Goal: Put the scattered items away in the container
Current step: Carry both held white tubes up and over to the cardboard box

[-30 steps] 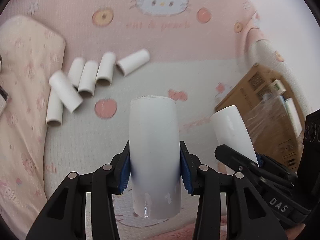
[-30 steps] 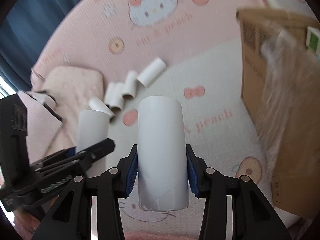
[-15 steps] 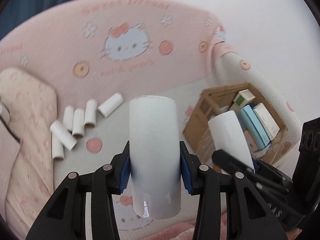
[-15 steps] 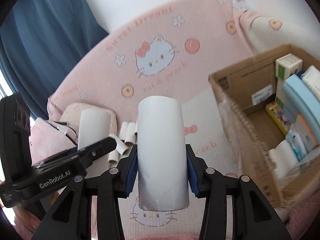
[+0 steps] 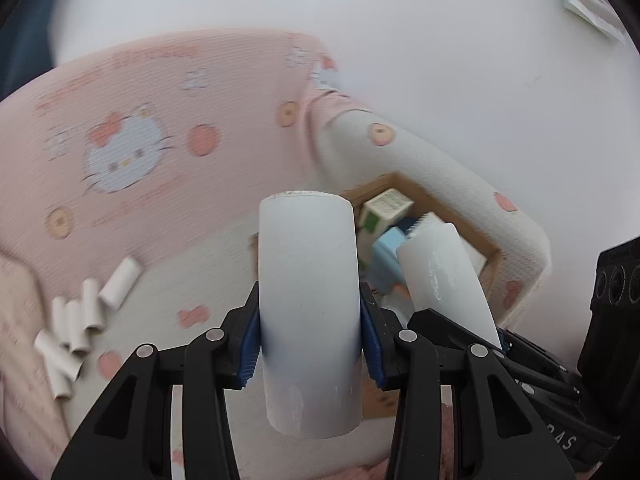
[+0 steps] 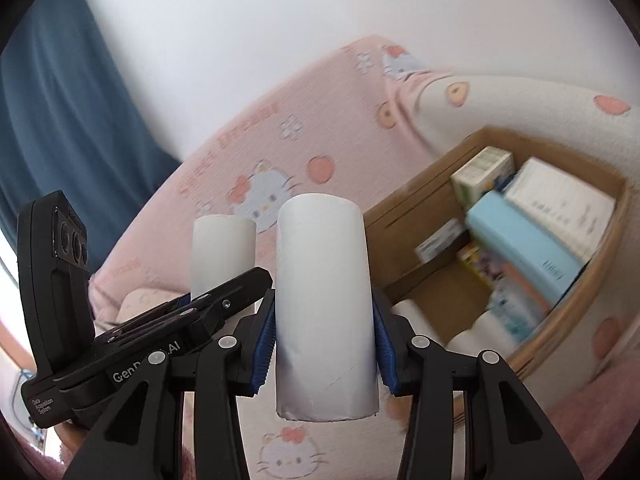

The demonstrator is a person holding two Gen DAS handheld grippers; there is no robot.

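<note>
My left gripper is shut on a white cardboard tube, held in the air. My right gripper is shut on a second white tube; it also shows in the left wrist view to the right. The left gripper and its tube show at the left of the right wrist view. An open cardboard box lies ahead to the right, with small cartons and white tubes inside. Several more white tubes lie on the bed at far left.
A pink Hello Kitty padded wall bounds the bed behind. A white padded bumper curves round the box. A blue curtain hangs at the left. A pale pink pillow edge lies at the far left.
Both grippers have risen and swung right with their tubes. The box now lies closer ahead and more of its inside shows. The loose tubes have slid to the far left.
</note>
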